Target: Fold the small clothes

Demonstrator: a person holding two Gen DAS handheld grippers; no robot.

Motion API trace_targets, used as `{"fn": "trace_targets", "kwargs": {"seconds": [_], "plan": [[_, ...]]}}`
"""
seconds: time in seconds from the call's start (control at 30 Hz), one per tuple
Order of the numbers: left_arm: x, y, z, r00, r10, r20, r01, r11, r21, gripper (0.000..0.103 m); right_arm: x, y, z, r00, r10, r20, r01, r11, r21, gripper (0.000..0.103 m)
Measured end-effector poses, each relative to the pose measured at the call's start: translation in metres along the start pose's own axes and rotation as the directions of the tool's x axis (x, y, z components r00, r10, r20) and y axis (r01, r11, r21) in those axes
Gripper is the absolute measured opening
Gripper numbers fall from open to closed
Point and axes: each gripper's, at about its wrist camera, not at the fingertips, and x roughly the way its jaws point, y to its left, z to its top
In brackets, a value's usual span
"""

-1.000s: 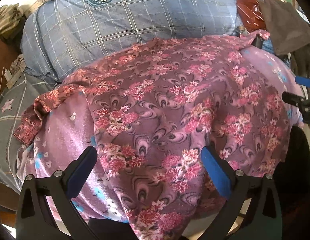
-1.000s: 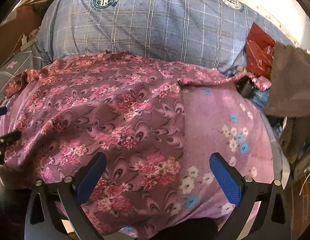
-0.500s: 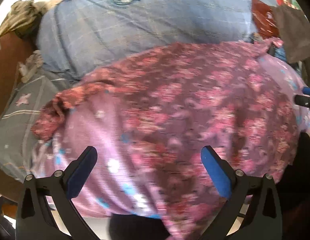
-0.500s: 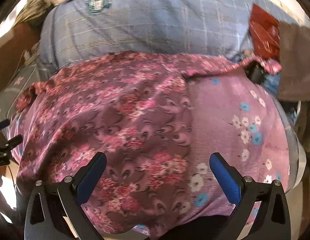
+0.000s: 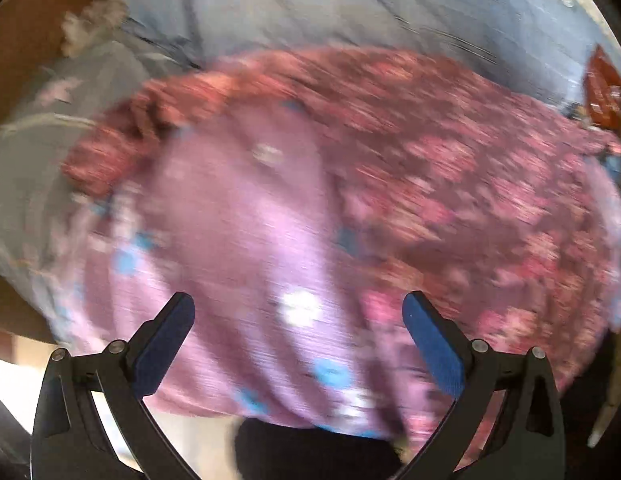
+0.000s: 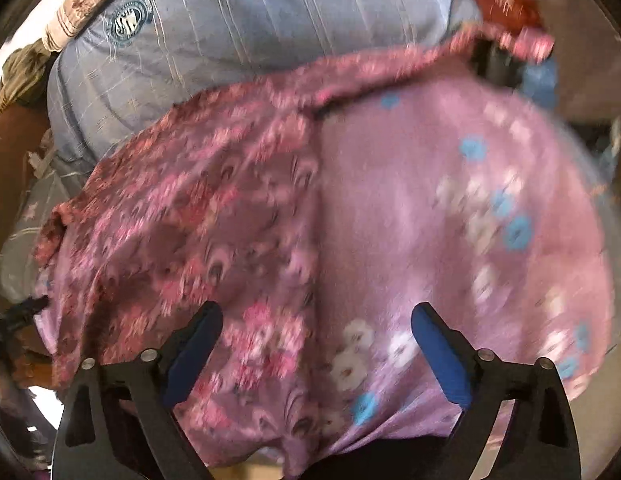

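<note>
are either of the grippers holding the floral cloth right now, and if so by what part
Neither. The left gripper and right gripper both stand open above the floral garment; their blue pads clamp no fabric. The right jaws have just been closing slightly, nothing pinched between them.

Garment: was maroon with pink floral print.
Cloth beneath: was pale purple, blue and white flowers.
Bedding: was blue-grey plaid, round emblem.
Gripper pads: were blue.

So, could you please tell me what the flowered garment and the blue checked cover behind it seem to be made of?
Flowered garment: probably thin, soft woven cloth with a printed pattern and a slight sheen; it drapes and gathers in loose folds.
Blue checked cover: likely matte woven cotton; a line grid and a printed round badge show, stretched smooth over padding.
</note>
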Motion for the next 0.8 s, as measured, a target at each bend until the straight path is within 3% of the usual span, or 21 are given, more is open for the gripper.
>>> {"fn": "trace_targets", "kwargs": {"seconds": [0.07, 0.13, 0.17, 0.2, 0.23, 0.27, 0.37, 0.43, 0.53, 0.6, 0.67, 0.7, 0.73, 0.8], "plan": [[0.01, -0.016, -0.005, 0.995, -0.09, -0.051, 0.091, 0.996, 0.005, 0.103, 0.008, 0.003, -0.009, 0.998, 0.042, -0.044, -0.043, 0.999, -0.013, 0.083], [0.018, -0.029, -0.006, 0.985, -0.151, -0.086, 0.152, 0.988, 0.006, 0.1, 0.019, 0.015, -0.022, 0.993, 0.075, -0.095, -0.081, 0.995, -0.065, 0.055], [0.022, -0.036, -0.007, 0.981, -0.169, -0.098, 0.171, 0.985, 0.008, 0.079, 0.02, 0.02, -0.026, 0.994, 0.053, -0.095, -0.062, 0.994, -0.093, 0.045], [0.024, -0.042, -0.006, 0.978, -0.171, -0.119, 0.174, 0.985, 0.018, 0.033, 0.02, 0.026, -0.03, 0.997, 0.012, -0.082, -0.023, 0.99, -0.137, 0.013], [0.027, -0.045, -0.005, 0.975, -0.168, -0.147, 0.173, 0.985, 0.022, 0.013, 0.018, 0.028, -0.031, 0.996, 0.013, -0.091, -0.027, 0.988, -0.15, 0.004], [0.025, -0.044, -0.002, 0.972, -0.174, -0.159, 0.176, 0.984, -0.001, 0.005, 0.013, 0.026, -0.03, 0.996, 0.027, -0.086, -0.039, 0.99, -0.135, 0.004], [0.002, -0.034, 0.004, 0.969, -0.224, -0.107, 0.219, 0.974, -0.059, 0.005, -0.028, 0.013, -0.019, 0.996, 0.09, 0.007, -0.089, 0.992, -0.089, 0.003], [-0.01, -0.03, 0.005, 0.98, -0.185, -0.075, 0.181, 0.982, -0.058, 0.005, -0.048, 0.0, -0.011, 0.996, 0.063, 0.063, -0.059, 0.996, -0.064, 0.003], [0.008, -0.024, -0.002, 0.988, -0.085, -0.13, 0.078, 0.995, -0.057, 0.005, -0.03, -0.022, -0.008, 1.0, 0.018, 0.008, -0.018, 1.0, 0.011, 0.004], [0.017, -0.015, -0.009, 0.979, -0.115, -0.171, 0.096, 0.989, -0.113, 0.005, -0.012, -0.034, -0.013, 0.998, 0.017, -0.054, -0.014, 0.997, 0.071, 0.006], [0.009, -0.01, -0.017, 0.977, -0.158, -0.146, 0.139, 0.982, -0.132, 0.008, -0.014, -0.042, -0.018, 0.998, 0.053, -0.036, -0.048, 0.991, 0.128, 0.012], [0.003, -0.01, -0.02, 0.978, -0.165, -0.125, 0.15, 0.982, -0.118, 0.012, -0.02, -0.047, -0.021, 0.996, 0.093, -0.013, -0.09, 0.986, 0.144, 0.016], [-0.002, -0.012, -0.023, 0.979, -0.17, -0.108, 0.159, 0.982, -0.102, 0.027, -0.024, -0.048, -0.022, 0.994, 0.108, 0.0, -0.107, 0.983, 0.149, 0.025], [-0.008, -0.019, -0.026, 0.976, -0.198, -0.085, 0.192, 0.978, -0.081, 0.067, -0.031, -0.054, -0.026, 0.992, 0.127, 0.024, -0.129, 0.979, 0.16, 0.044]]}}
